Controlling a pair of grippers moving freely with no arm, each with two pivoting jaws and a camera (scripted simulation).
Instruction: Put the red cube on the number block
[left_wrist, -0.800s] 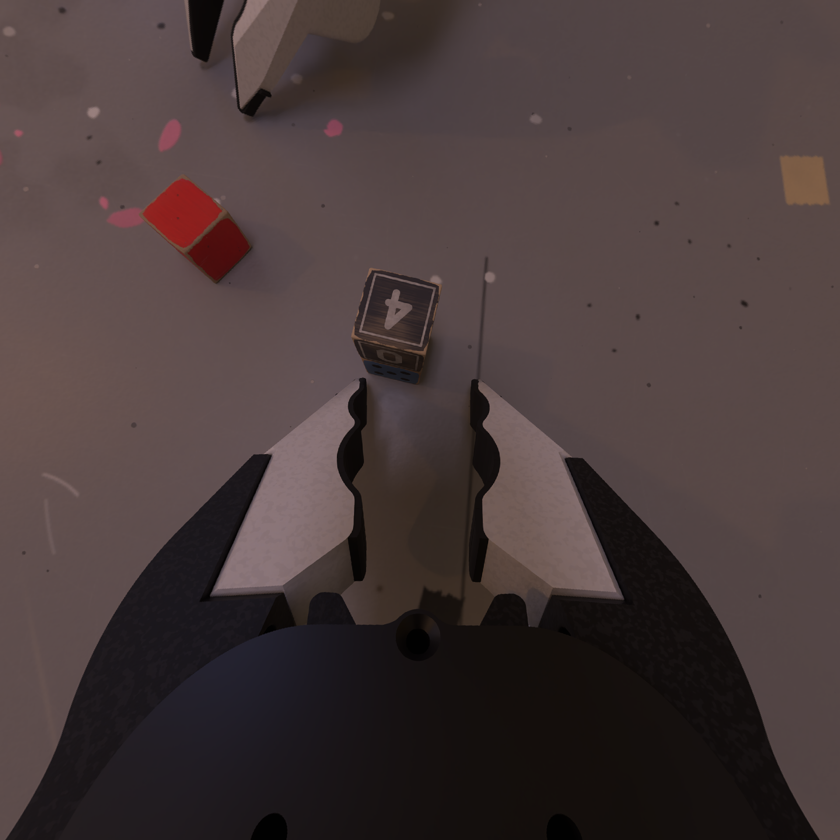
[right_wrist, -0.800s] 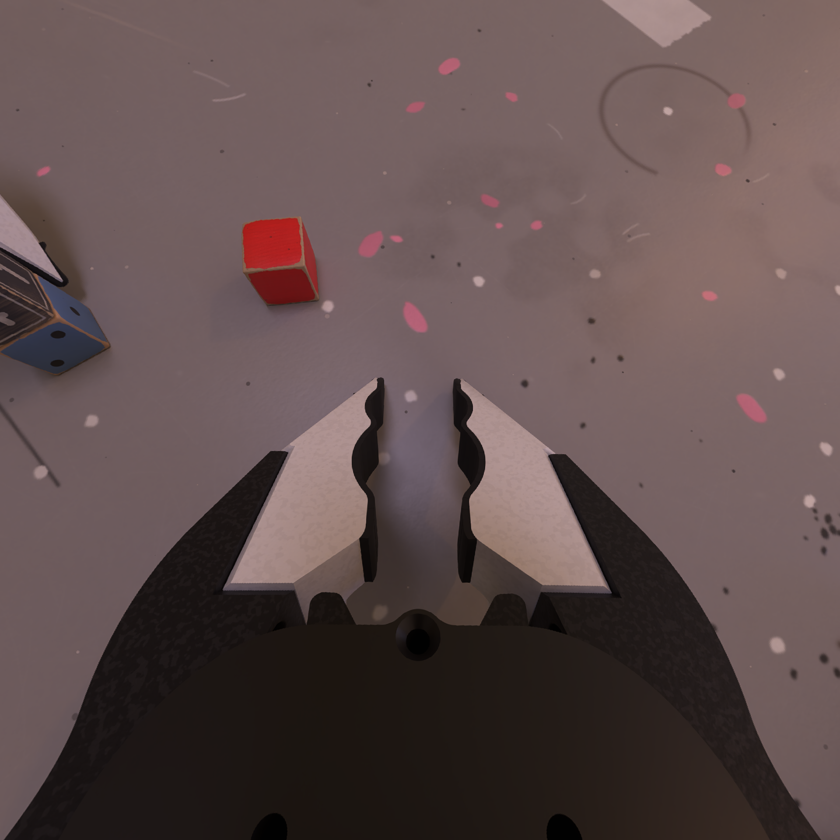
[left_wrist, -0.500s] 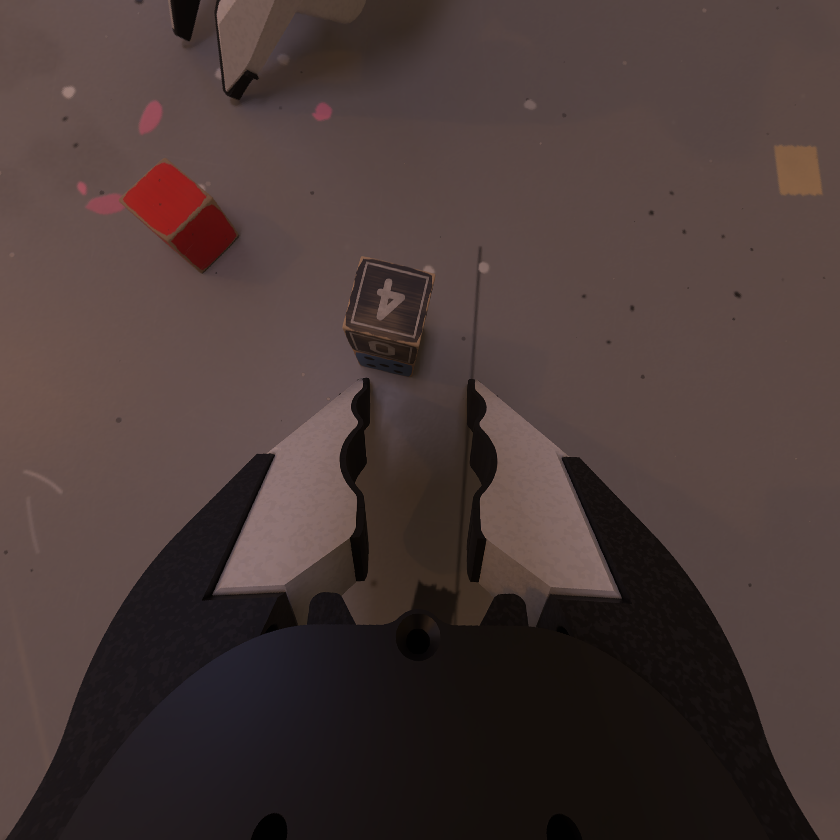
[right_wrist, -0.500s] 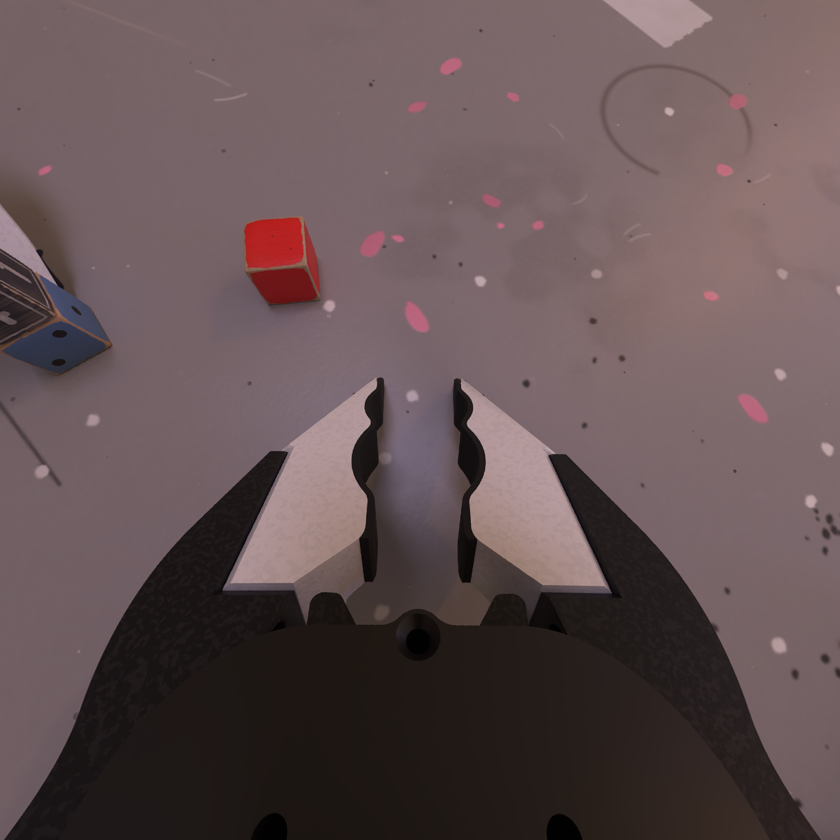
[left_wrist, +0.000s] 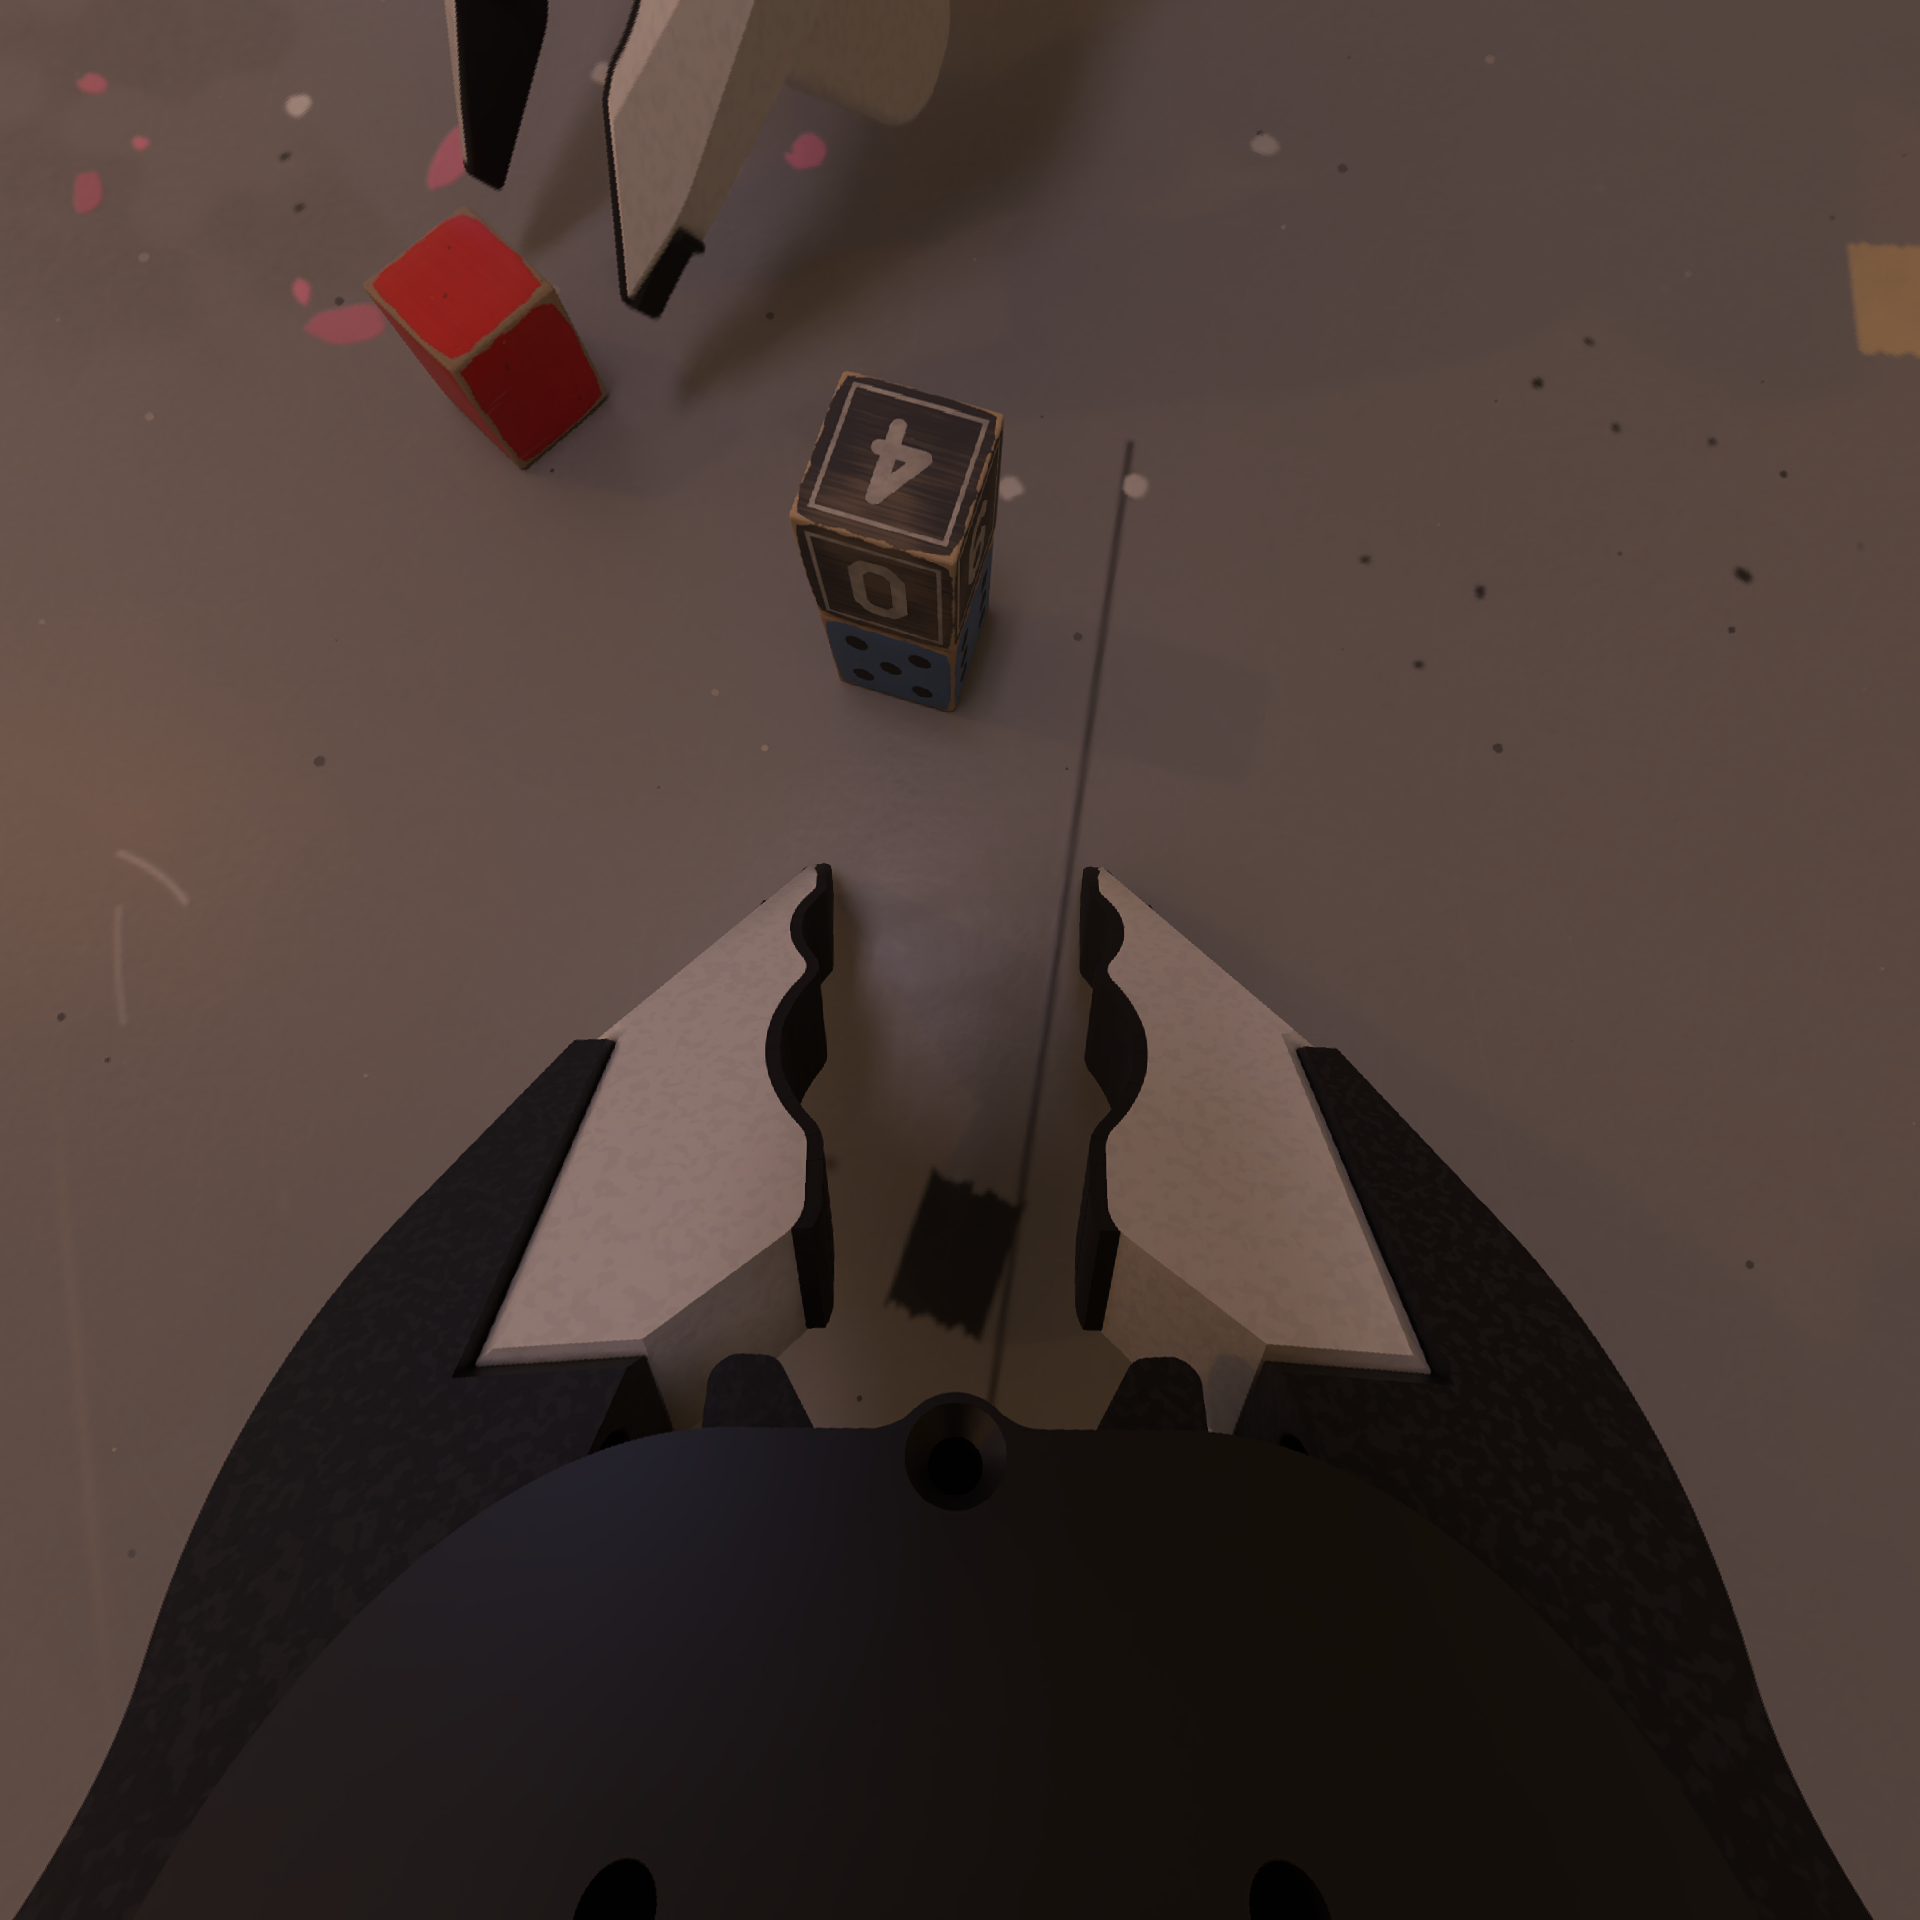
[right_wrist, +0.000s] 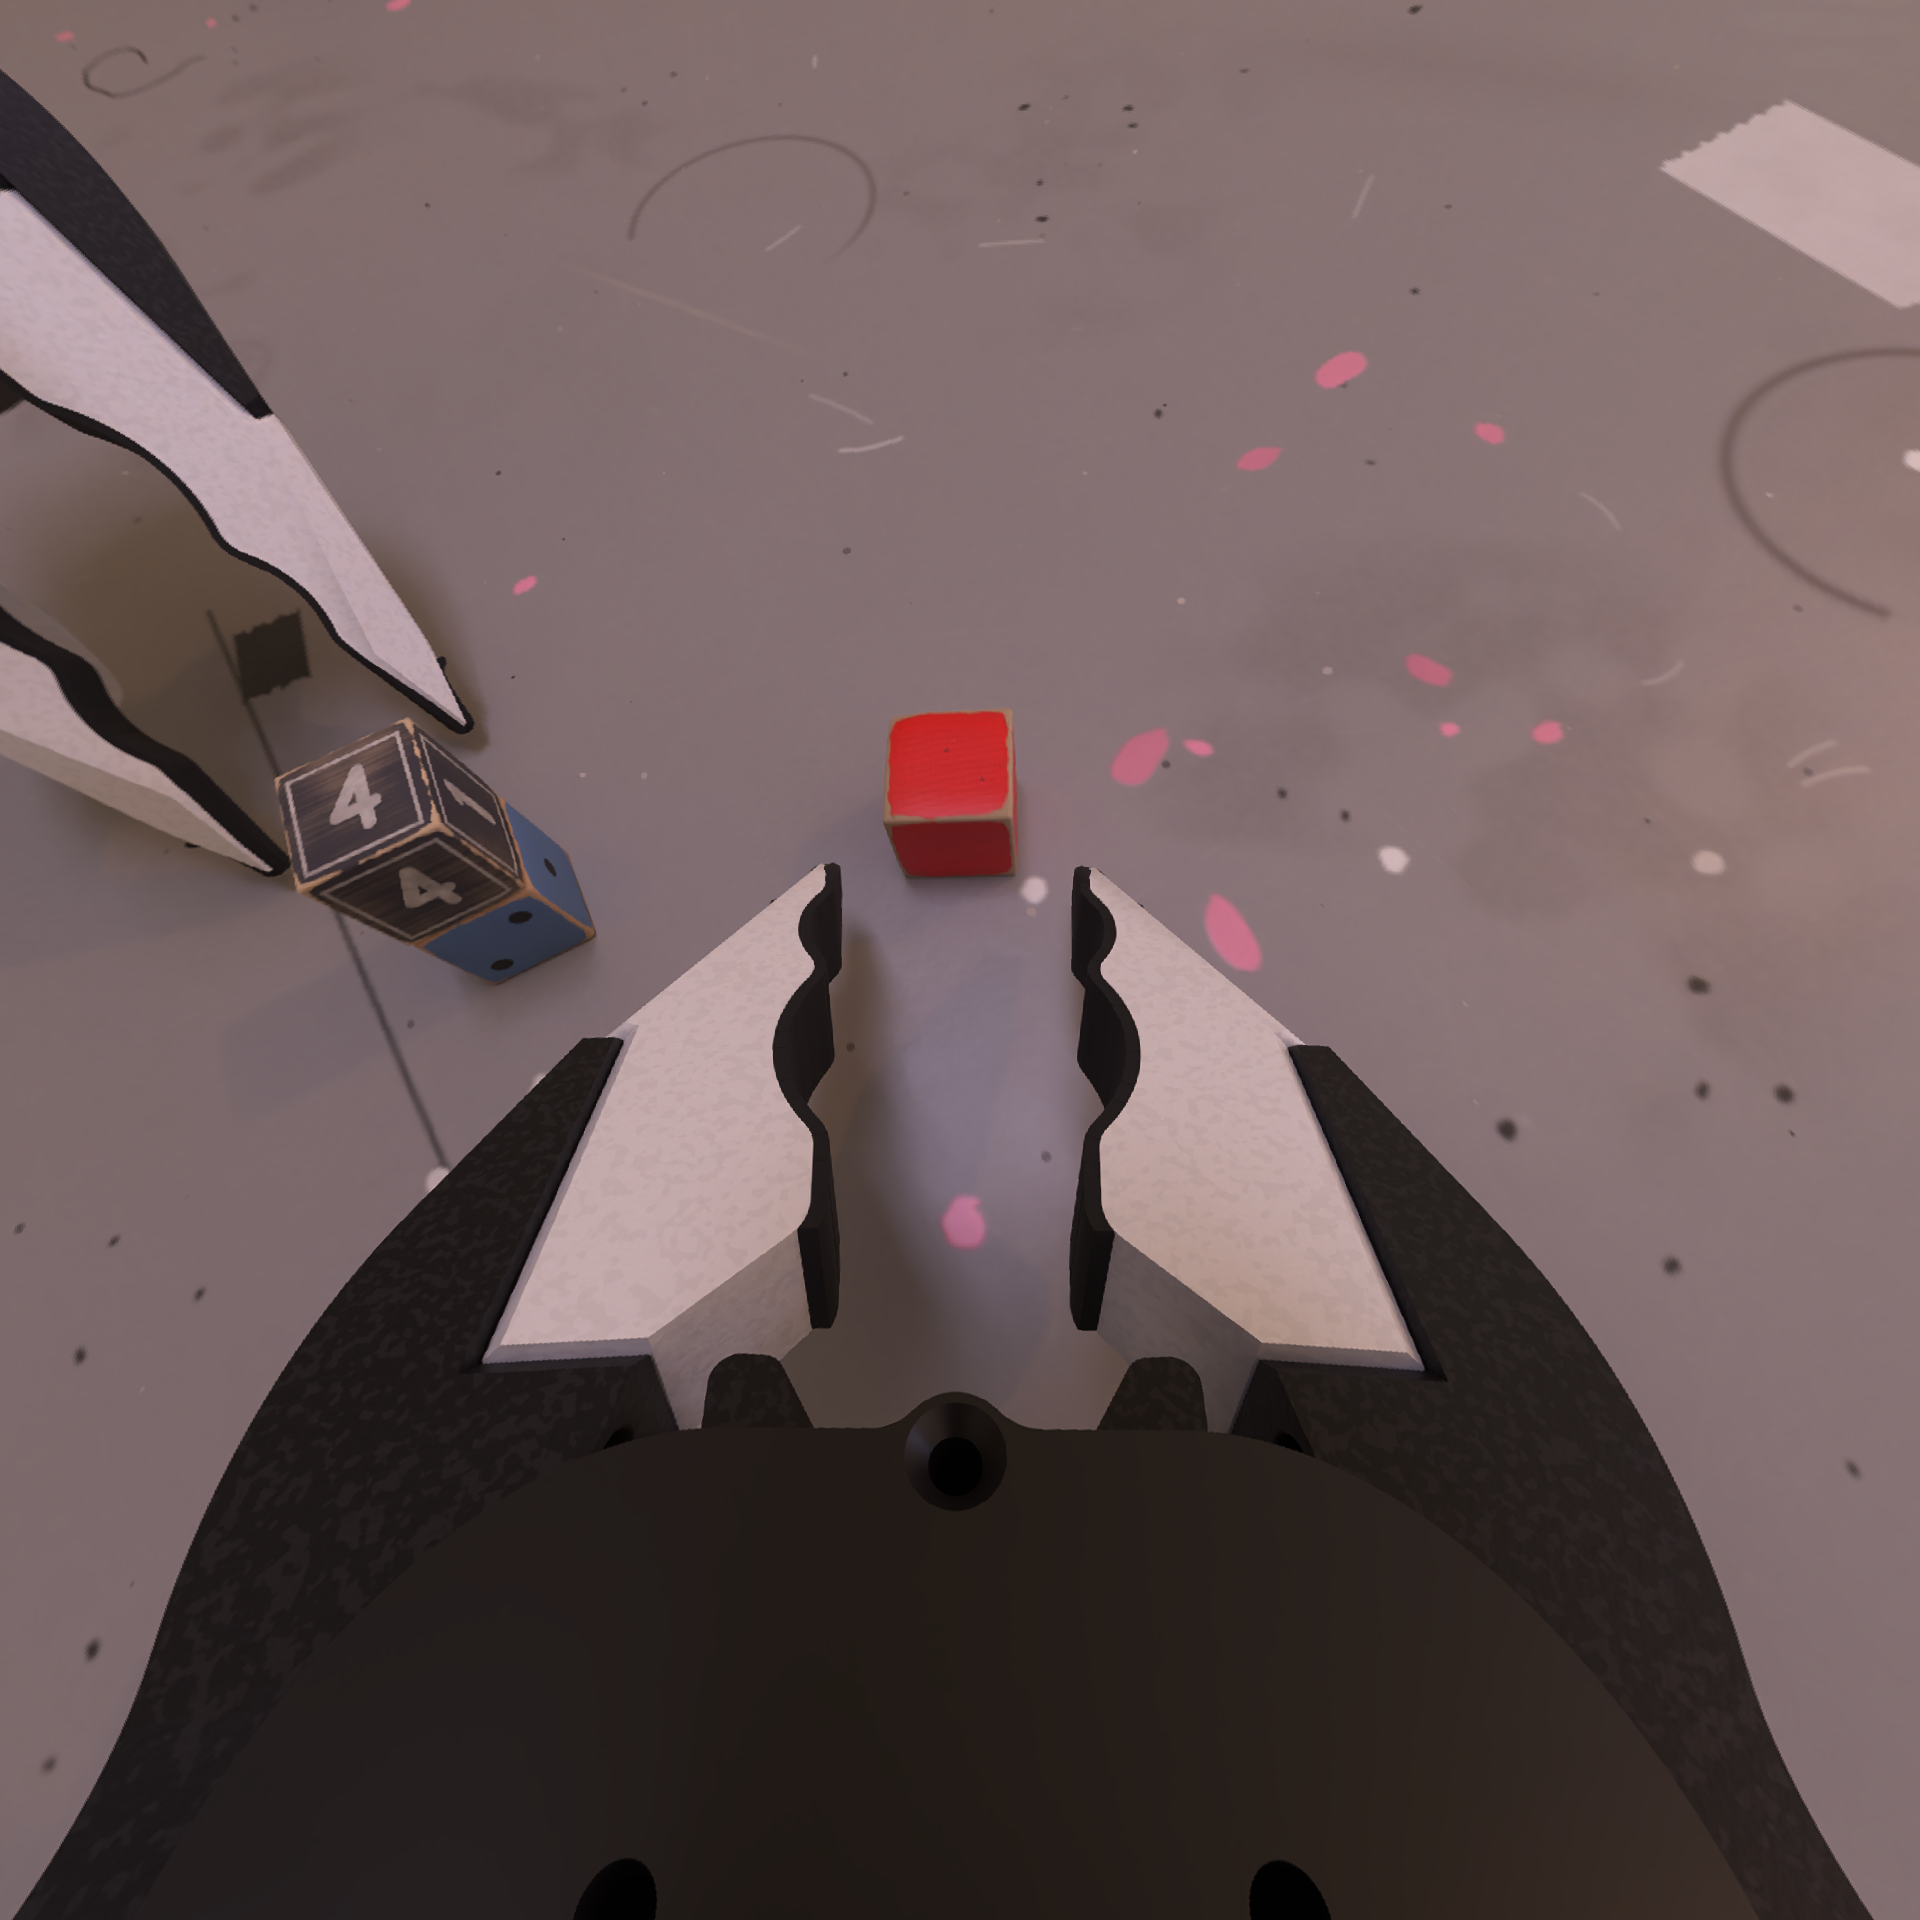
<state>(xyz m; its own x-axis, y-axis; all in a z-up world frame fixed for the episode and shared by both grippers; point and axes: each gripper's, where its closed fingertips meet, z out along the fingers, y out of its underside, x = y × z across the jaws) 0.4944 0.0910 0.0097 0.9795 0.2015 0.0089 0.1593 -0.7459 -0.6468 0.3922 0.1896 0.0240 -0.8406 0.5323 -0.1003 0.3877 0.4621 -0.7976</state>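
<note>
The right hand-held gripper (right_wrist: 954, 883) has swung round to face the small red wooden cube (right_wrist: 951, 792), its jaws now wider and empty. The left hand-held gripper (left_wrist: 954, 883) has drawn back, jaws wide apart and empty. On the speckled grey surface (right_wrist: 1351, 1039), the dark wooden number block (left_wrist: 894, 520) sits atop a blue dotted die (left_wrist: 899, 670), near the red cube.

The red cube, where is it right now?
In the right wrist view the red cube sits on the table just ahead of the open right claw, with the number block to its left.
</note>
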